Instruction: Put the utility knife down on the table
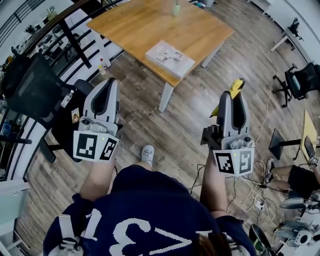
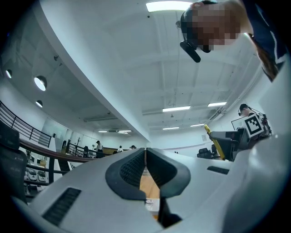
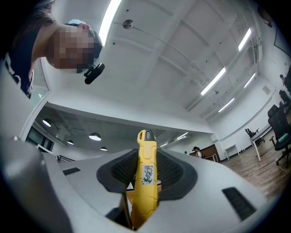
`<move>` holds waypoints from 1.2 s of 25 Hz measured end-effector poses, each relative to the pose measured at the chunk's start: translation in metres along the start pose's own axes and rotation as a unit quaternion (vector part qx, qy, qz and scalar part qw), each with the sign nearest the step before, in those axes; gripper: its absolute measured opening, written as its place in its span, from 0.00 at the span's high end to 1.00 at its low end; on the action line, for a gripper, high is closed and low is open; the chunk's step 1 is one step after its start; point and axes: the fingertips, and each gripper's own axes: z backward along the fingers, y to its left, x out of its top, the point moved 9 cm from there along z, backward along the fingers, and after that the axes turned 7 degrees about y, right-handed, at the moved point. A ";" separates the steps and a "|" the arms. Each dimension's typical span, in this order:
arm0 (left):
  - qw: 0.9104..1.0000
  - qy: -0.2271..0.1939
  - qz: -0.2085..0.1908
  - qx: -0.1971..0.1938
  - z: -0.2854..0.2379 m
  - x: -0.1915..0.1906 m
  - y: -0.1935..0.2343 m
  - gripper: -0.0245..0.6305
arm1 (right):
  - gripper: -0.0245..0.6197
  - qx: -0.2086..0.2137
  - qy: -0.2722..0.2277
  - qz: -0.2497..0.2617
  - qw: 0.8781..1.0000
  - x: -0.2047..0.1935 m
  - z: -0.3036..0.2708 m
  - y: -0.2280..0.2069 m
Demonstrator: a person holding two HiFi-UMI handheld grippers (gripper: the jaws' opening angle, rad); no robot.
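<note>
A yellow utility knife [image 3: 145, 182] stands up between the jaws of my right gripper [image 3: 146, 169], which is shut on it; its tip pokes out past the jaws. In the head view the right gripper [image 1: 233, 98] hangs over the wooden floor, below and right of the light wooden table [image 1: 150, 25], with the knife [image 1: 234, 89] showing yellow at its front. My left gripper [image 1: 104, 95] is held over the floor at the left, short of the table's near edge. Its jaws [image 2: 145, 169] are shut with nothing between them.
A white booklet or box [image 1: 169, 58] lies on the table's near corner, a small pale object [image 1: 176, 9] at its far edge. A black office chair [image 1: 35, 92] stands at the left, another chair [image 1: 300, 82] at the right. Cables [image 1: 250, 190] trail on the floor.
</note>
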 end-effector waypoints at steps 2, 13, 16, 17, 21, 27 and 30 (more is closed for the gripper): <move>1.000 0.000 0.001 -0.007 -0.020 -0.003 0.016 0.93 | 0.75 -0.004 0.002 0.011 1.000 -0.002 -0.022 -0.001; 0.999 0.022 0.019 -0.026 -0.091 -0.029 0.058 0.93 | 0.75 -0.020 0.015 0.022 0.999 -0.023 -0.094 -0.024; 0.999 0.023 0.018 -0.018 -0.109 -0.034 0.065 0.93 | 0.75 -0.011 0.015 0.006 1.000 -0.036 -0.113 -0.038; 1.000 0.023 0.017 -0.014 -0.116 -0.035 0.068 0.93 | 0.75 -0.005 0.015 0.005 1.000 -0.039 -0.122 -0.042; 1.000 0.021 0.010 0.007 -0.149 -0.040 0.076 0.93 | 0.75 0.026 0.015 0.003 1.000 -0.048 -0.167 -0.068; 0.999 0.016 -0.002 0.048 -0.219 -0.043 0.086 0.93 | 0.75 0.064 0.017 -0.001 0.998 -0.055 -0.244 -0.125; 0.998 0.011 -0.008 0.068 -0.252 -0.045 0.087 0.93 | 0.75 0.084 0.018 -0.004 0.996 -0.059 -0.279 -0.155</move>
